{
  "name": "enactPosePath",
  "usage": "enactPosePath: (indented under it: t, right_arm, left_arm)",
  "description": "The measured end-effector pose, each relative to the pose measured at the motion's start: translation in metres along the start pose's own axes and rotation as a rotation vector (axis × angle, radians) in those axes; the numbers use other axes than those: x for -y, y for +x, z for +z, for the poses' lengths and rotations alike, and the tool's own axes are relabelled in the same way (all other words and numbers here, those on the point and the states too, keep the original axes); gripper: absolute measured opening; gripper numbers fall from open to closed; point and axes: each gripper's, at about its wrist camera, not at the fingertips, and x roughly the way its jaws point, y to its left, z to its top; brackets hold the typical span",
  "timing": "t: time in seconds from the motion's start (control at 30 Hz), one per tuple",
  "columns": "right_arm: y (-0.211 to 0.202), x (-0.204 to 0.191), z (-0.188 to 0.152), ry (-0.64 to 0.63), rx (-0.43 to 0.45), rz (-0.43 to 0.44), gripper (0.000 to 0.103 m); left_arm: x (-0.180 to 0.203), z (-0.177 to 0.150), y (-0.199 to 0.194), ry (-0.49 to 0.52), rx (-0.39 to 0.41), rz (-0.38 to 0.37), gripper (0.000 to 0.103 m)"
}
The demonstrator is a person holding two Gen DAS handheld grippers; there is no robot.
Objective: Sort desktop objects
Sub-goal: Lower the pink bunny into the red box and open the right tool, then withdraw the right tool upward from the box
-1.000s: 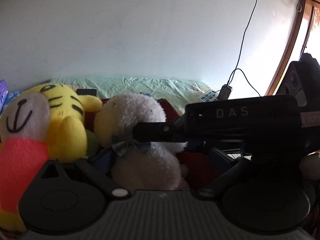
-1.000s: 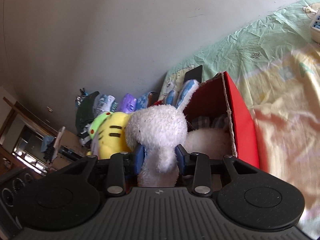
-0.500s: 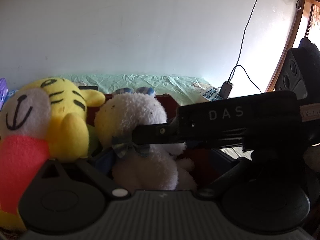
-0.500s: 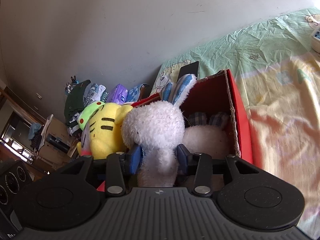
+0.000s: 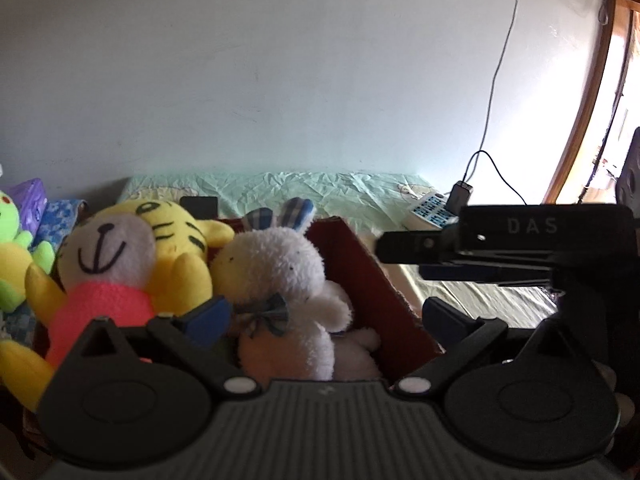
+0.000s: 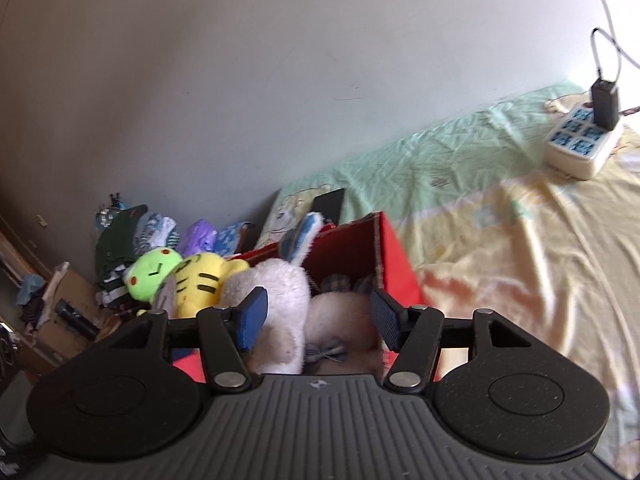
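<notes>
A white rabbit plush (image 6: 280,292) with blue checked ears sits in the red cardboard box (image 6: 394,256), against a yellow tiger plush (image 5: 120,272) in a pink shirt. A second white plush (image 6: 340,312) lies in the box beside it. My right gripper (image 6: 319,318) hangs just above the rabbit, jaws opening, blue pads apart from the fur on both sides. My left gripper (image 5: 326,318) faces the rabbit (image 5: 280,280) from the front, jaws opening wide and holding nothing. The right tool's black body (image 5: 532,240) crosses the left wrist view.
A green plush (image 6: 154,270) and piled clothes lie left of the box. A dark phone (image 6: 330,204) rests behind it on the green sheet. A white power strip (image 6: 580,144) with a black charger sits far right near the wall. Yellow bedding spreads right of the box.
The right jaws, earlier pinched on the rabbit's head, have spread and let it go. Both grippers have lifted and drawn back, so the rabbit's ears and more of the box show.
</notes>
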Motion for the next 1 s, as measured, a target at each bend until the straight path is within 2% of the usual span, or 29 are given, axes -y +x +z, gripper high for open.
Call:
enactPosePath:
  t: [0.2, 0.33, 0.43, 0.5, 0.63, 0.87, 1.0]
  right_arm:
    - [-0.008, -0.014, -0.003, -0.093, -0.039, -0.138, 0.062]
    - [-0.010, -0.029, -0.009, -0.125, -0.068, -0.163, 0.070]
    - [-0.011, -0.041, -0.014, -0.154, -0.083, -0.180, 0.077]
    - [-0.011, -0.050, -0.016, -0.175, -0.090, -0.187, 0.079]
    - [-0.013, -0.065, -0.020, -0.213, -0.095, -0.184, 0.089]
    - [-0.015, -0.079, -0.027, -0.213, -0.119, -0.162, 0.093]
    - [-0.016, -0.081, -0.035, -0.169, -0.144, -0.203, 0.093]
  left_arm:
    - [-0.006, 0.016, -0.009, -0.061, -0.046, 0.203, 0.102]
    - [-0.008, 0.019, -0.026, -0.069, -0.060, 0.299, 0.102]
    - [-0.014, 0.020, -0.030, -0.113, -0.078, 0.367, 0.102]
    - [-0.023, 0.018, -0.034, -0.148, -0.106, 0.395, 0.102]
    - [-0.035, 0.011, -0.036, -0.186, -0.193, 0.447, 0.102]
    - [-0.038, 0.002, -0.038, -0.169, -0.293, 0.540, 0.102]
    - [-0.036, -0.002, -0.042, -0.173, -0.326, 0.514, 0.102]
